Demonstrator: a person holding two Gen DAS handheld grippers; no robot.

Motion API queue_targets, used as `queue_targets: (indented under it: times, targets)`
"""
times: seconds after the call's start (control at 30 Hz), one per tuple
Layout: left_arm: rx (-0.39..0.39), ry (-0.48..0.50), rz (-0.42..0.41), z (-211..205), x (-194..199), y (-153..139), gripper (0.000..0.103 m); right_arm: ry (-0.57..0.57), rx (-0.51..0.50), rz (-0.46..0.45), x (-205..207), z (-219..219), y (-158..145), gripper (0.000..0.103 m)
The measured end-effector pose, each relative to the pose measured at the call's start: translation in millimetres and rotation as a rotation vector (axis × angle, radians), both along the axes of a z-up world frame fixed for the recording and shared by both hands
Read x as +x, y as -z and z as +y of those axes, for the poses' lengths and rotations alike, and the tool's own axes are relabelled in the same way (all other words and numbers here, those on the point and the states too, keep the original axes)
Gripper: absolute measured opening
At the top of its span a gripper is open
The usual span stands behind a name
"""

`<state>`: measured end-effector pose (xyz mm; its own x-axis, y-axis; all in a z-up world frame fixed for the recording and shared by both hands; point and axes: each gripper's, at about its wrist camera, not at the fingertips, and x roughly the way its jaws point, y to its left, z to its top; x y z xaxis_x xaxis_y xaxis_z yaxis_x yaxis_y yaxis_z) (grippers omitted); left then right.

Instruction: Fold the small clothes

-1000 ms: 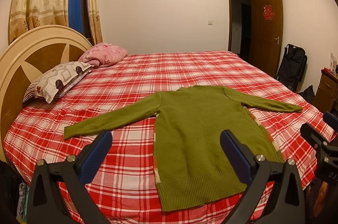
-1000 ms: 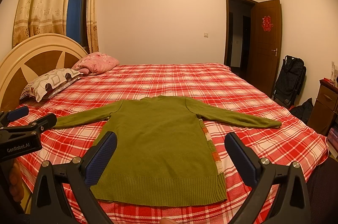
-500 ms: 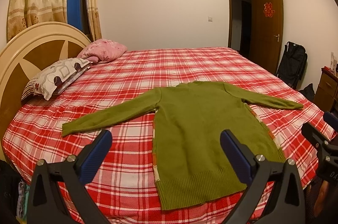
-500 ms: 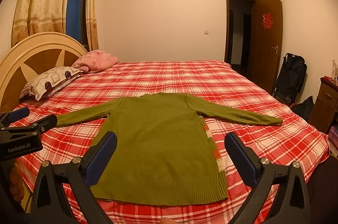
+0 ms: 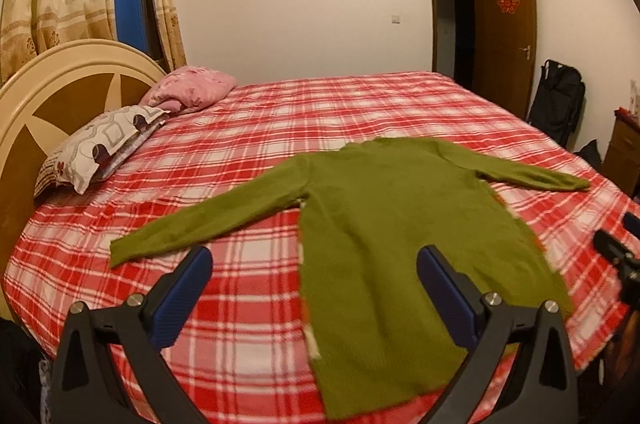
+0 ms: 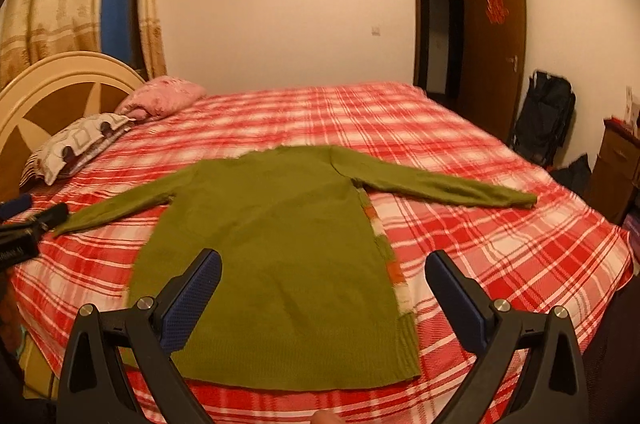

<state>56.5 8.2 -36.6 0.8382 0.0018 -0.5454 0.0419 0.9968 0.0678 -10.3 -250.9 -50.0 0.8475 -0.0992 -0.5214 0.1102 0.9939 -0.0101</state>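
Observation:
A green long-sleeved sweater (image 5: 384, 224) lies flat on the bed with both sleeves spread out and its hem toward me; it also shows in the right wrist view (image 6: 276, 256). A striped orange and white lining peeks out along its side (image 6: 390, 264). My left gripper (image 5: 314, 276) is open and empty, above the hem's left part. My right gripper (image 6: 322, 278) is open and empty, above the hem's right part. Neither touches the sweater.
The bed has a red plaid cover (image 5: 248, 152) and a round headboard (image 5: 60, 80) at left. A patterned pillow (image 5: 100, 144) and a pink pillow (image 5: 192, 88) lie by the headboard. A black bag (image 5: 556, 100), an open door (image 5: 504, 32) and a dresser (image 5: 624, 152) stand at right.
Both grippers have risen and tilted down a little over the bed; the sweater sits lower and nearer in both views. It has not moved. Both grippers stay open.

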Motion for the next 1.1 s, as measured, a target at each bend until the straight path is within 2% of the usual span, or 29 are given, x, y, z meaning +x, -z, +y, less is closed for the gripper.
queue_targets:
  times: [0.2,0.27,0.4,0.43,0.5,0.53,0.57,0.63,0.73,0.83,1.1]
  targets:
    - [0.007,-0.003,0.059,16.2,60.2,18.3,0.103,0.111,0.094,0.052,35.7,-69.1,20.9,0.102]
    - [0.037,-0.016,0.079,17.1,80.5,26.4,0.103,0.156,0.123,0.074,51.5,-96.4,26.0,0.102]
    - [0.049,-0.002,0.104,16.9,111.4,40.3,0.103,0.241,0.219,0.11,81.1,-155.0,32.3,0.1]
    - [0.058,-0.004,0.103,16.8,121.9,45.2,0.103,0.259,0.24,0.115,87.6,-168.4,33.0,0.097]
    - [0.064,0.003,0.101,15.3,135.6,52.1,0.103,0.301,0.292,0.134,104.3,-199.9,35.5,0.084]
    - [0.063,0.001,0.105,13.9,143.0,56.9,0.103,0.32,0.327,0.15,112.4,-216.0,37.9,0.074]
    - [0.053,0.005,0.111,12.9,149.2,61.1,0.103,0.348,0.374,0.164,121.2,-235.8,41.0,0.069]
    - [0.036,0.009,0.125,10.2,161.6,69.0,0.103,0.412,0.429,0.174,134.4,-267.3,47.0,0.068]
    - [0.019,0.012,0.146,3.8,176.6,83.2,0.103,0.493,0.472,0.184,149.2,-304.2,54.5,0.058]
    - [0.023,0.016,0.166,-3.1,183.8,96.4,0.103,0.559,0.519,0.2,163.9,-339.3,65.4,0.053]
    - [0.025,-0.015,0.186,-5.9,205.8,116.3,0.103,0.638,0.53,0.237,195.1,-379.7,85.0,0.049]
